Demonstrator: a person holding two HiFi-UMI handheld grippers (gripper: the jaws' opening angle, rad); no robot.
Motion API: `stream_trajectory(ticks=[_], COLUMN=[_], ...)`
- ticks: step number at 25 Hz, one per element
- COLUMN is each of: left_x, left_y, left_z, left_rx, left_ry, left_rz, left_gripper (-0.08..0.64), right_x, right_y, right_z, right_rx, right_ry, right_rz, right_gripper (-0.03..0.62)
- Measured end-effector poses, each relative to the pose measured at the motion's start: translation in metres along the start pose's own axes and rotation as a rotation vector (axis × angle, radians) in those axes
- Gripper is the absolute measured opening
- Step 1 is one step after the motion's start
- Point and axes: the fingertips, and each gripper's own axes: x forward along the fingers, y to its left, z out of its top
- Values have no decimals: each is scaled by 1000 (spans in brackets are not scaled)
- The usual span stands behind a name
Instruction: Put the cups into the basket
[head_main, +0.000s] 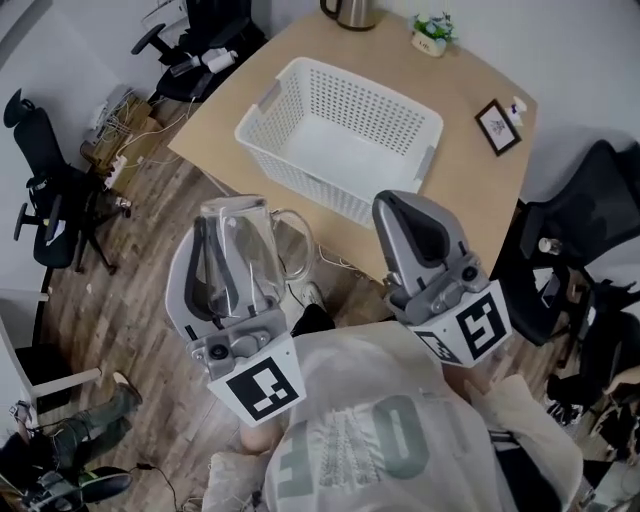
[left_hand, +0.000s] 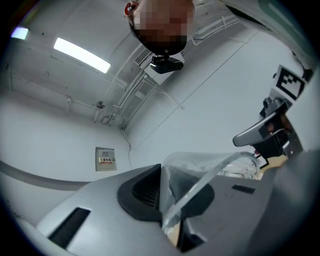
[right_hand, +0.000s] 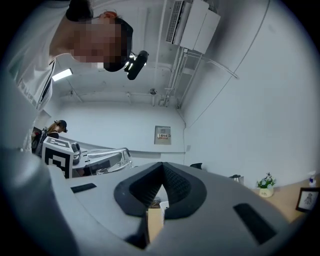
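Note:
A clear glass cup (head_main: 243, 247) with a handle sits between the jaws of my left gripper (head_main: 232, 222), which is shut on it and held up over the wooden floor, short of the table. In the left gripper view the cup (left_hand: 212, 167) pokes out past the pads, its handle running across the front. My right gripper (head_main: 400, 208) hovers beside it near the table's front edge, shut with nothing in it; its pads (right_hand: 172, 182) meet. The white plastic basket (head_main: 300, 172) stands empty on the wooden table (head_main: 250, 75), just ahead of both grippers.
At the table's far edge stand a kettle (head_main: 350, 12) and a small potted plant (head_main: 432, 32); a framed picture (head_main: 497, 127) and a small bottle (head_main: 516, 108) sit at the right. Black office chairs stand at the left (head_main: 50, 190) and right (head_main: 590, 230).

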Motion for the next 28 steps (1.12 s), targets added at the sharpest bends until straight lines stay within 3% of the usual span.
stream_trajectory(ticks=[10, 16, 28], left_x=[92, 144, 229], left_y=[17, -9, -87], left_z=[-28, -34, -48], left_rx=[-24, -36, -20], left_ry=[-69, -69, 20], left_rz=[-156, -230, -514], left_gripper=[38, 38, 38], right_x=[75, 87, 101], right_y=[-34, -73, -136], right_z=[-1, -6, -18], right_rx=[-43, -47, -23], right_ry=[-32, -53, -43], right_rz=[-153, -213, -323], right_gripper=[-2, -2, -2])
